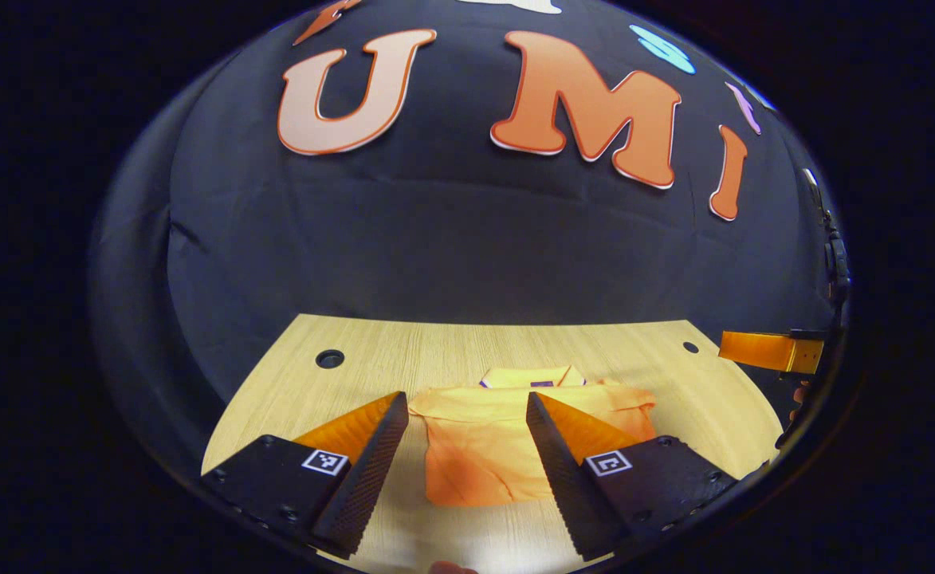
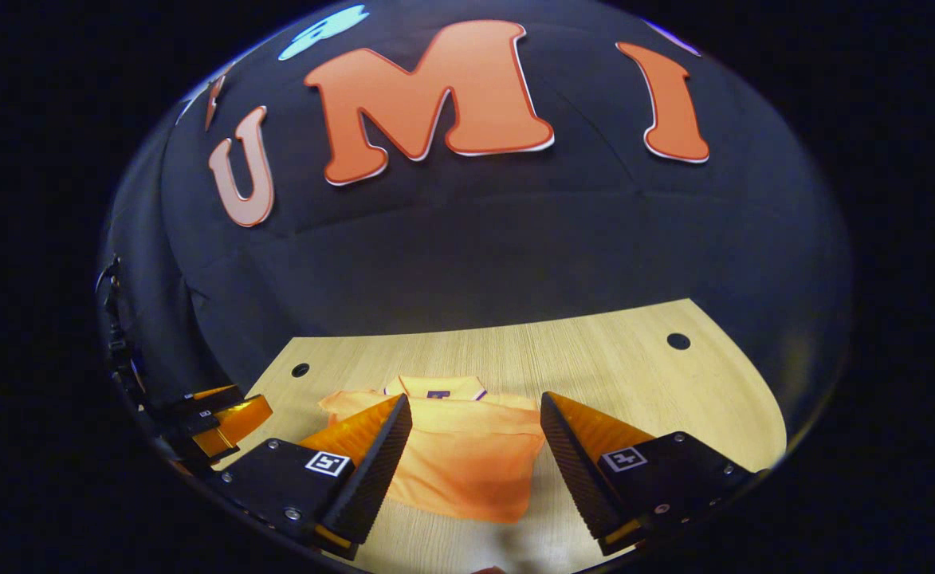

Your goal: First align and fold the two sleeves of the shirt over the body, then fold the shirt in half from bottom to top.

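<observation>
While both tools gape wide, orange shirt [image 1: 483, 446] lies folded, collar far, on table [image 1: 403, 351].

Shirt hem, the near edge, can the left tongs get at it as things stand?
Probably yes. The left tongs stand open, apart from the shirt, whose near hem lies flat on the table between the fingers. Nothing lies across the way.

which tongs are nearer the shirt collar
Cannot tell a clear winner: both tongs hang open above the near half of the shirt. The left tongs and the right tongs each frame the collar ahead, apart from it.
</observation>
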`<state>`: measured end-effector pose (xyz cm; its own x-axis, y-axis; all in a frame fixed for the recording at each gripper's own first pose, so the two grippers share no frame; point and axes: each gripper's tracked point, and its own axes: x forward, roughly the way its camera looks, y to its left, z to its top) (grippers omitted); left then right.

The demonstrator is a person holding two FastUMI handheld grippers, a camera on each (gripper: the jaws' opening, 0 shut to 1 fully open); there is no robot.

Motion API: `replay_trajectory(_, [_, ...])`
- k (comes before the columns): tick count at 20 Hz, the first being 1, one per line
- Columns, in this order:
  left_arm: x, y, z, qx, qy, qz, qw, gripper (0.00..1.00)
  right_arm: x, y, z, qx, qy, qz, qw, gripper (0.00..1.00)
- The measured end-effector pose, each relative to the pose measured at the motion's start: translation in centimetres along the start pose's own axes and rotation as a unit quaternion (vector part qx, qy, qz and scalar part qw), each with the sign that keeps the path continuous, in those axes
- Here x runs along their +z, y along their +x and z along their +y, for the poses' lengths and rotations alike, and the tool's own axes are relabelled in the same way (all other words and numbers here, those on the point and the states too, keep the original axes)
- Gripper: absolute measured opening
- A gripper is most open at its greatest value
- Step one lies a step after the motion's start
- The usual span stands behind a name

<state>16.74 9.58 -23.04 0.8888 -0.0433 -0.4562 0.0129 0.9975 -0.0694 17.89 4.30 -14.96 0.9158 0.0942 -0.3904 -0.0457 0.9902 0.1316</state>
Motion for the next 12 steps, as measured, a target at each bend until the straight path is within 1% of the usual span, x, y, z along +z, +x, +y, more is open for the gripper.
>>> replay_trajectory(4, [1.8, -4.4, -1.7, 0.007, 0.014, -0.03, 0.999, 0.92, -0.3, -2.6, 0.1, 0.004, -0.003, -0.025, 1.0, 0.99])
replay_trajectory(8, [2.1, -7.8, -3.2, 0.01, 0.004, -0.053, 0.999, 0.93, 0.4, -5.1, 0.2, 0.006, -0.01, -0.046, 0.999, 0.99])
replay_trajectory(12, [1.9, -11.5, -4.4, 0.019, -0.007, -0.074, 0.997, 0.92, 0.3, -8.7, 0.5, 0.009, -0.031, -0.069, 0.997, 0.98])
